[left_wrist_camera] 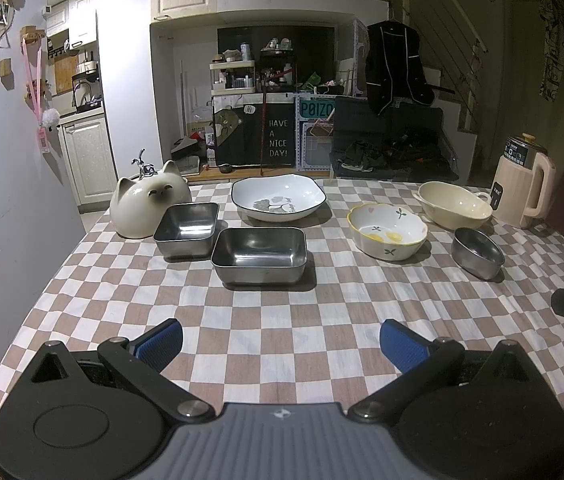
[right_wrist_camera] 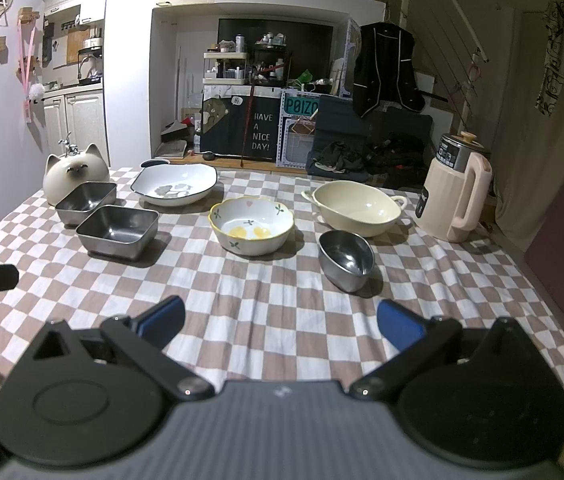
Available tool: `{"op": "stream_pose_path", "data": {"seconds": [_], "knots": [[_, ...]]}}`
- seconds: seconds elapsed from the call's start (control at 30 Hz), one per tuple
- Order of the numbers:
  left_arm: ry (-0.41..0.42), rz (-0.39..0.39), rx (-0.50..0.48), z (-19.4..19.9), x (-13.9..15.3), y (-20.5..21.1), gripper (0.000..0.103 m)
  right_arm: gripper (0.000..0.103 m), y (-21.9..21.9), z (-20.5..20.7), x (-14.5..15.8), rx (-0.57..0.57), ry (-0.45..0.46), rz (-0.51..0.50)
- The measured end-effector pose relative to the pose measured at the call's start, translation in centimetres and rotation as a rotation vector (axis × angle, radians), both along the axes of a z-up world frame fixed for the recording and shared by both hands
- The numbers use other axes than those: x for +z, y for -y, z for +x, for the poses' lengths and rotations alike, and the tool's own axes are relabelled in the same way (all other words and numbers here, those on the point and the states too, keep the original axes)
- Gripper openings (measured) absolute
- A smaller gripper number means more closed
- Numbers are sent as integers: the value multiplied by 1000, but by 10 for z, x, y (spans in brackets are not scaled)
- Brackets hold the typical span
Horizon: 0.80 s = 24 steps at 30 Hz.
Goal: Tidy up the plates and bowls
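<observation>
Two tongs, both spread wide and empty: my left tongs (left_wrist_camera: 281, 342) and right tongs (right_wrist_camera: 281, 322) hover over the near tabletop (left_wrist_camera: 282, 312). Nearest my left tongs, straight ahead, sits the large steel tray (left_wrist_camera: 259, 255), long axis crosswise; the small steel tray (left_wrist_camera: 187, 229) touches its far-left corner. Nearest my right tongs, ahead and slightly right, sits the steel bowl (right_wrist_camera: 347, 259). Beyond: floral bowl (right_wrist_camera: 251, 225), cream bowl (right_wrist_camera: 356, 208), white plate (left_wrist_camera: 279, 197).
</observation>
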State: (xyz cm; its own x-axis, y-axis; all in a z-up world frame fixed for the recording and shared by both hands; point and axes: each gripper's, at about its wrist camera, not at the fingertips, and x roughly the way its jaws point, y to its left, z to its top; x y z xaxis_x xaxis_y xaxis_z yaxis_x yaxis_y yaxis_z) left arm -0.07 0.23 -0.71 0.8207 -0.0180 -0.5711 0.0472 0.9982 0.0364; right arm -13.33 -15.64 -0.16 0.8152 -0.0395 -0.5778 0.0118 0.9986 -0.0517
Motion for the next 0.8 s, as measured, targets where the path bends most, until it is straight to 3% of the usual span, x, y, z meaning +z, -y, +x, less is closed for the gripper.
{"op": "stream_pose_path", "data": {"seconds": [0.8], "knots": [[-8,4,-2,0,-11,9,103,103,1,0,0,7,1,-1]]}}
